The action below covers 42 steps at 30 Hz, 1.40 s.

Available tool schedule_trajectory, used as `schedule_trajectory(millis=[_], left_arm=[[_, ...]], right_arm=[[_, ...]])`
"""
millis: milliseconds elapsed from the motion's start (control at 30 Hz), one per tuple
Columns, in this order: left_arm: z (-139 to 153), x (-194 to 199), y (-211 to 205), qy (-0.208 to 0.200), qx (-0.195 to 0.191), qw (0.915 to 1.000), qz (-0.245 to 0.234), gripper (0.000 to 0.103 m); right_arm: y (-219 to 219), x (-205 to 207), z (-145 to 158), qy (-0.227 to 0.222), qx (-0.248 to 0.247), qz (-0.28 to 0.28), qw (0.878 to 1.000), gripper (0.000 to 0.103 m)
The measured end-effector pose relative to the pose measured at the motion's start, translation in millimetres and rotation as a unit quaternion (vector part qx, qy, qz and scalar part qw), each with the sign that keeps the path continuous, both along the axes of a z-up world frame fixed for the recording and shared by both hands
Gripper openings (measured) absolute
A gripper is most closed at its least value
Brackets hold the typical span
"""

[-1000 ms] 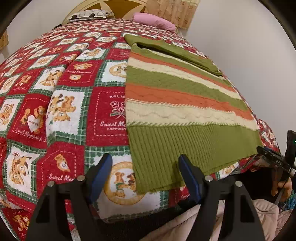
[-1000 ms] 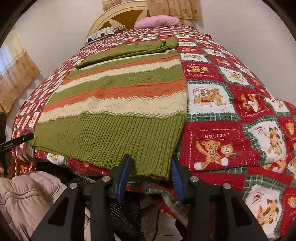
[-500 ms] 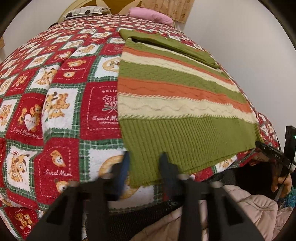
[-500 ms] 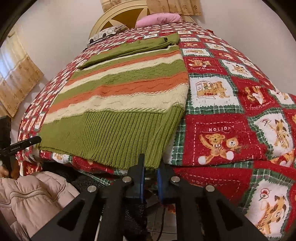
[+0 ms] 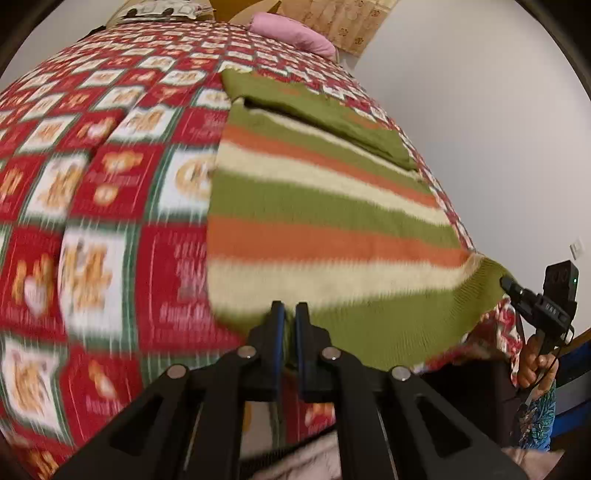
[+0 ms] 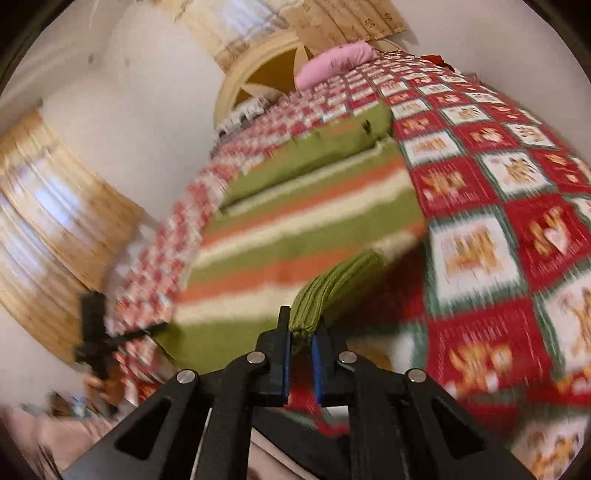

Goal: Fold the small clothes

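- Landmark: striped sweater (image 5: 325,221), spread flat on the teddy-bear quilt (image 5: 85,206), green ribbed hem at the near bed edge, folded sleeves across the far end toward the pink pillow (image 5: 295,35).
- Left of the sweater: bare quilt only. Both views are motion-blurred, so fine detail is unreliable.
- Left gripper (image 5: 287,314): sits at the hem's left corner, jaws pressed nearly together with the green knit between the blue pads. Reads as a pinch on the hem; blur hides how deep the bite is.
- Right gripper (image 6: 300,332): at the hem's right corner, pinching a bunched wad of ribbed knit that rises out from between the pads. This corner is lifted off the quilt and a shadow shows under it.
- Why two corner grips: holding both hem corners keeps the bottom edge straight and taut, so it can travel as one line. My guess is a bottom-to-top fold toward the sleeves.
- Progress judgement: fold barely begun; most of the body lies flat.
- Risk: loose knit may stretch or slip out of the left pinch, skewing the fold line.
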<state>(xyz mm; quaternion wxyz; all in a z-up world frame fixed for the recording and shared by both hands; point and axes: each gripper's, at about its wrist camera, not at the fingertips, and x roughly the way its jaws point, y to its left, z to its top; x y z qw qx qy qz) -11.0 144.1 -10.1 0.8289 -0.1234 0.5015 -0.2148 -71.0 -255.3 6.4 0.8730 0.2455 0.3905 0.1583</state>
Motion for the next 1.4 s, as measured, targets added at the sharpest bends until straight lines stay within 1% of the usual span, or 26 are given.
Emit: schedule_trajectory(millis=[33,100,167,267,367,433,467,533,567,600,633,667,700,733,800,933,967,1000,1067,1167,1233,1267,1300,1333,1367,1400], left_arm=[[3,9,-2,-0.004,0.001,1.0,0.0,0.006],[8,29,-5,-0.015,0.017,0.9997,0.005,0.005],[11,48,-6,-0.023,0.023,0.9994,0.011,0.005],[16,74,-2,-0.024,0.031,0.999,0.022,0.005],[29,73,1,-0.059,0.051,0.9969,-0.004,0.006],[37,64,7,-0.093,0.073,0.9927,-0.026,0.01],[39,59,10,-0.104,0.08,0.9906,-0.037,0.014],[40,46,17,-0.124,0.091,0.9861,-0.063,0.025],[39,40,21,-0.132,0.095,0.9839,-0.075,0.037],[37,33,25,-0.14,0.097,0.9816,-0.086,0.053],[35,30,27,-0.144,0.097,0.9802,-0.096,0.061],[32,28,28,-0.145,0.092,0.9794,-0.106,0.073],[28,26,29,-0.144,0.084,0.9789,-0.118,0.079],[27,26,27,-0.144,0.08,0.9786,-0.124,0.079],[22,31,21,-0.146,0.07,0.9784,-0.129,0.079],[6,49,3,-0.125,0.044,0.9836,-0.122,0.079],[0,53,0,-0.12,0.044,0.9846,-0.119,0.075],[-5,55,-3,-0.113,0.042,0.9859,-0.116,0.066],[-14,56,-7,-0.098,0.031,0.9876,-0.118,0.055],[-21,52,-10,-0.1,0.036,0.9883,-0.11,0.041],[-23,49,-10,-0.114,0.04,0.9876,-0.1,0.025],[-24,50,-10,-0.106,0.035,0.9888,-0.099,0.009],[-26,52,-8,-0.095,0.025,0.9907,-0.095,0.009],[-26,53,-6,-0.094,0.018,0.9915,-0.088,0.009],[-26,52,-5,-0.096,0.015,0.9917,-0.085,0.009],[-25,50,-5,-0.099,0.015,0.9915,-0.083,0.009]], right_arm=[[-2,10,5,-0.005,0.008,-0.003,1.0,0.008],[-4,35,13,-0.014,0.008,-0.014,1.0,0.008],[-5,59,16,-0.014,0.013,-0.025,1.0,0.008],[-8,87,14,-0.009,0.002,-0.045,0.999,0.008],[-16,113,2,0.011,0.008,-0.068,0.998,0.008],[-21,127,-9,0.021,0.005,-0.083,0.996,0.008],[-24,131,-13,0.024,0.006,-0.088,0.996,0.008],[-28,141,-24,0.035,0.009,-0.096,0.995,0.008],[-28,148,-32,0.043,0.01,-0.1,0.994,0.008],[-28,150,-36,0.047,0.011,-0.099,0.994,0.008],[-26,154,-41,0.052,0.01,-0.099,0.994,0.008],[-23,157,-45,0.056,0.004,-0.097,0.994,0.008],[-22,157,-46,0.056,0.0,-0.097,0.994,0.008],[-20,157,-46,0.054,-0.006,-0.096,0.994,0.008],[-18,156,-42,0.05,-0.016,-0.094,0.994,0.008],[-18,155,-42,0.049,-0.018,-0.096,0.994,0.008],[-18,153,-42,0.05,-0.018,-0.098,0.994,0.008],[-18,153,-43,0.05,-0.019,-0.099,0.994,0.008],[-17,152,-44,0.051,-0.02,-0.099,0.994,0.008],[-16,152,-44,0.049,-0.025,-0.096,0.994,0.009],[-15,154,-44,0.047,-0.027,-0.088,0.995,0.01],[-16,155,-42,0.046,-0.024,-0.084,0.995,0.011],[-19,154,-38,0.038,-0.012,-0.083,0.996,0.011],[-24,152,-34,0.026,0.008,-0.081,0.996,0.013],[-33,146,-27,0.001,0.039,-0.085,0.996,0.02],[-42,139,-19,-0.022,0.057,-0.099,0.993,0.032]])
